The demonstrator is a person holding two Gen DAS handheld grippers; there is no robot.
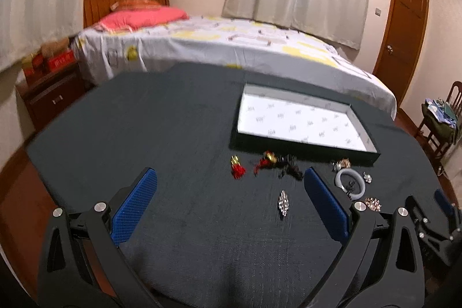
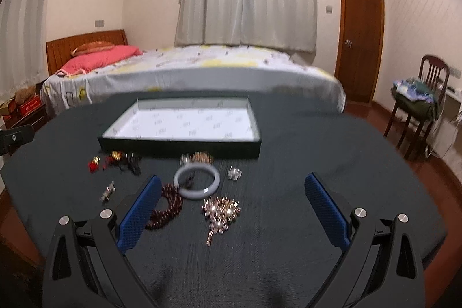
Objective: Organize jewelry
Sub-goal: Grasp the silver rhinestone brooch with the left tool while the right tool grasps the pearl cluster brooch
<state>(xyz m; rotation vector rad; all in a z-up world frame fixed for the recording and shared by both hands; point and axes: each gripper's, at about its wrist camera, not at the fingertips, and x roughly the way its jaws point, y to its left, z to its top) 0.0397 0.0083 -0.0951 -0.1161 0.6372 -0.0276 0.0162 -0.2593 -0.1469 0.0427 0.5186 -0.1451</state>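
- The left gripper is spread wide and holds nothing; the right gripper is likewise spread and empty, both hovering over the dark cloth-covered table.
- The shallow dark box with a white printed lining sits empty, beyond the jewelry, long axis running left to right.
- The jewelry lies loose between the grippers and the box's near wall.
- The sparkly rhinestone brooch lies between the right fingers, slightly left of centre, long axis pointing roughly toward the camera; the right gripper looks nearer to it.
- One pale jade bangle lies just beyond it, and one dark red bead bracelet touches the right gripper's left finger.
- One silver crystal clip lies between the left fingers.
- Two red tasselled pieces sit near the box; the other small pieces are too blurred to count.
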